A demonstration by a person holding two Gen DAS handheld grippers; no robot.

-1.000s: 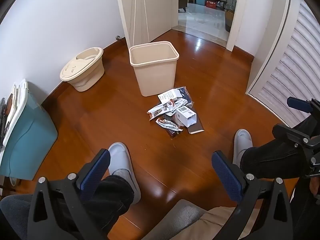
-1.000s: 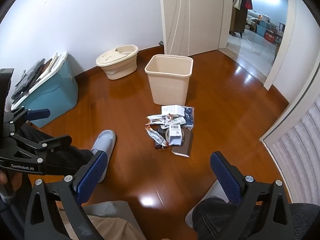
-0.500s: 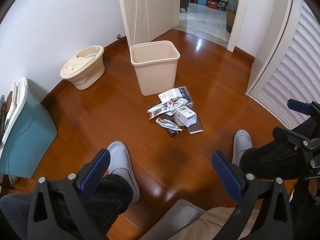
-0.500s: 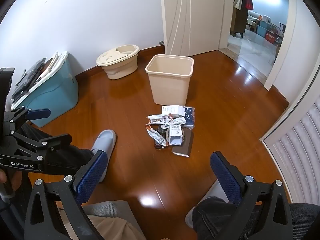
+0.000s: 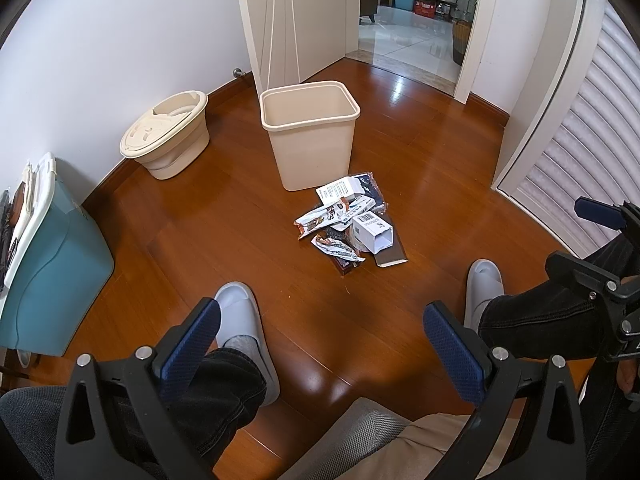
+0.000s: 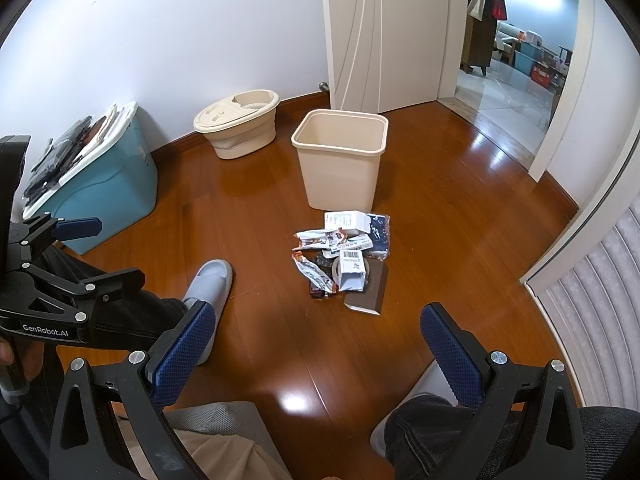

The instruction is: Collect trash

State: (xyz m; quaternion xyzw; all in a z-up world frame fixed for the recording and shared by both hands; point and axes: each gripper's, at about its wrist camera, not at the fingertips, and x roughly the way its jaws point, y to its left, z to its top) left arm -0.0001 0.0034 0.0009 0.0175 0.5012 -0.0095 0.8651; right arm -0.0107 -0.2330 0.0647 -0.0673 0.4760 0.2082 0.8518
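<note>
Trash pile (image 5: 350, 222) (image 6: 344, 262) sits mid-frame in both wrist views, on the wood floor (image 5: 248, 216), untouched.

Near edge: left gripper (image 5: 320, 340) low in its own frame, jaws spread wide, nothing between them. Right gripper (image 6: 316, 340) same, jaws spread, holding nothing. Both hang well short of the pile. Grey slippers (image 5: 244, 320) on the floor just past the left jaws.

Pile contents: white carton (image 5: 372, 232) with barcode, snack wrappers (image 5: 338, 248), flat brown card (image 5: 390, 256), dark blue packet (image 6: 380, 230).

Just beyond the pile, center frame: beige bin (image 5: 310, 134) (image 6: 340, 160), upright, close to the pile's far edge.

Upper left: round beige tub (image 5: 168, 136) against the wall. Left edge: teal storage box (image 6: 108, 184).
</note>
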